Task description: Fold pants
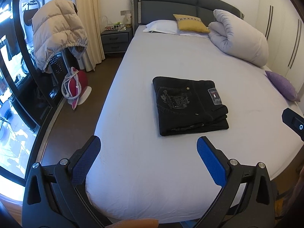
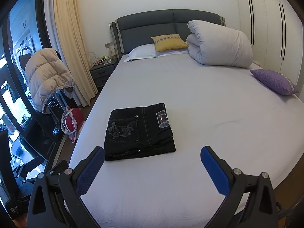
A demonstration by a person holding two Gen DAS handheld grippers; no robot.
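Observation:
Black pants (image 1: 190, 106) lie folded into a compact rectangle on the white bed sheet (image 1: 152, 171), back pocket embroidery and a label facing up. They also show in the right wrist view (image 2: 139, 132). My left gripper (image 1: 148, 147) is open and empty, held above the bed's foot, short of the pants. My right gripper (image 2: 153, 156) is open and empty, also short of the pants, which lie ahead to its left. Part of the right gripper's body (image 1: 294, 123) shows at the right edge of the left wrist view.
A rolled white duvet (image 2: 220, 43), a yellow cushion (image 2: 169, 41), a white pillow (image 2: 142, 53) and a purple cushion (image 2: 273, 81) lie on the bed. A nightstand (image 2: 102, 72), a chair with a beige puffer jacket (image 2: 47, 76) and a red iron (image 1: 74, 87) stand at left.

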